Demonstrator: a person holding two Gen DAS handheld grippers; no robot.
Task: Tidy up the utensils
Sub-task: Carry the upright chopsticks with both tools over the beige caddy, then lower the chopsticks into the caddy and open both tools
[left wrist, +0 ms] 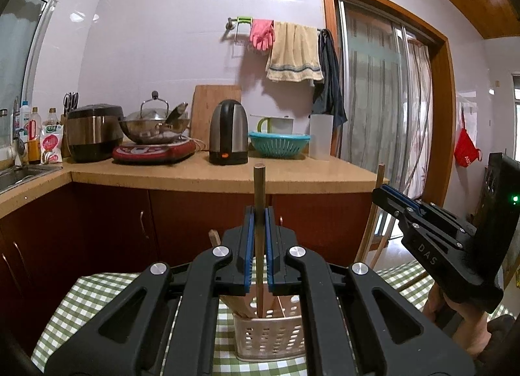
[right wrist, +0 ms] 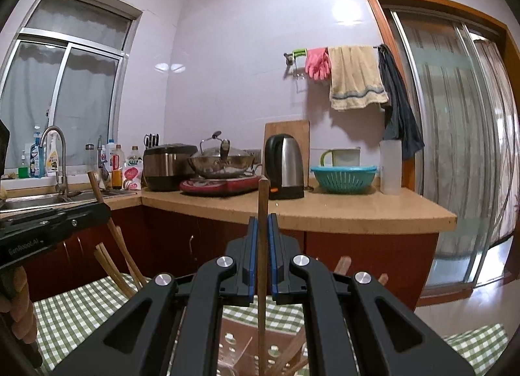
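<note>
Kettle point(left wrist: 228, 132), teal colander point(left wrist: 279, 144), lidded wok point(left wrist: 155, 126) on the wooden counter point(left wrist: 227, 174).

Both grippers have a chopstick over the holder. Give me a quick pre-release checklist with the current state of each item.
1. Left gripper shut on its chopstick: ok.
2. Right gripper shut on its chopstick: ok.
3. Left chopstick upright, lower end inside the utensil holder: ok.
4. Right chopstick upright, running down into the holder: ok.
5. Either tip resting on the holder's bottom: cannot tell.
6. Holder standing upright on the checked tablecloth: ok.
</note>
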